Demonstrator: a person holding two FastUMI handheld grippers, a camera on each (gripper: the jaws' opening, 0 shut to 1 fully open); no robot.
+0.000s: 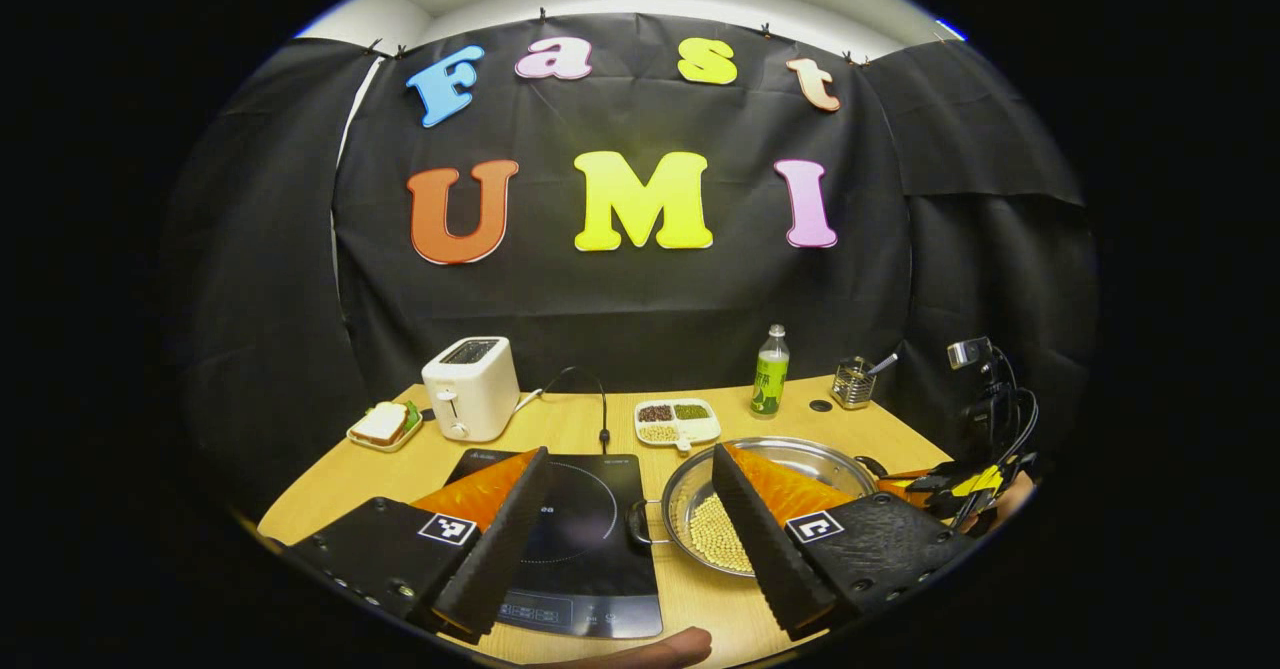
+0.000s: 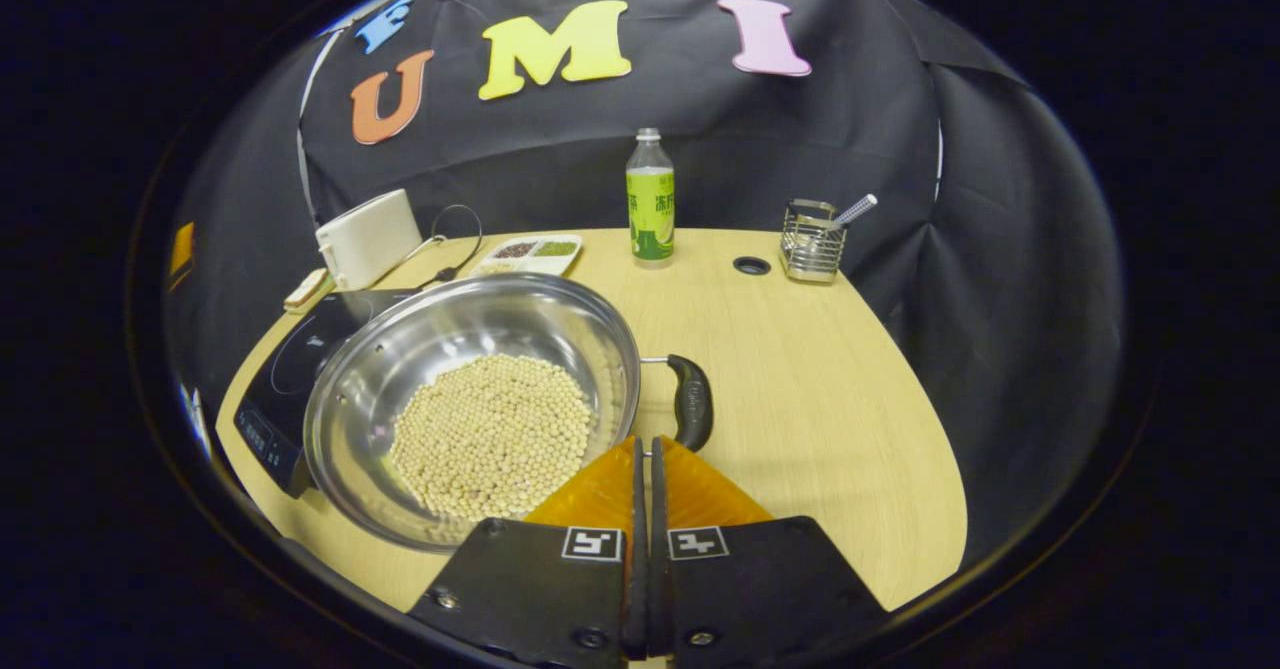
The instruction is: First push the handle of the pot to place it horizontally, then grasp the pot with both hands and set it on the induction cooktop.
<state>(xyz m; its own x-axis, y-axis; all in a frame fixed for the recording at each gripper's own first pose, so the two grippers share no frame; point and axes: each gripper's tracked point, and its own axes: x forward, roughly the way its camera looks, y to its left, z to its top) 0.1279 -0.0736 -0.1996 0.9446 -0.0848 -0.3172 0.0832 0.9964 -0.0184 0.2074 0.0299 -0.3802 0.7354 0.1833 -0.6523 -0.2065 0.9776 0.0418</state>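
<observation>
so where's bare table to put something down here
Widest free patch: the table right of the pot's handle, in front of the bottle and utensil holder. Crowded on the other side: induction cooktop, toaster, sectioned dish, with the pot beside the cooktop.

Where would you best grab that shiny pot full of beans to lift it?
By its two side handles. The pot is wide, round and smooth-walled, so take the black handle from the right with the right hand-held gripper, and the opposite small handle from the cooktop side.

One pot (image 2: 470, 399), one cooktop (image 1: 580, 539), one toaster (image 1: 470, 387), one bottle (image 2: 650, 199), one utensil holder (image 2: 810, 241).
</observation>
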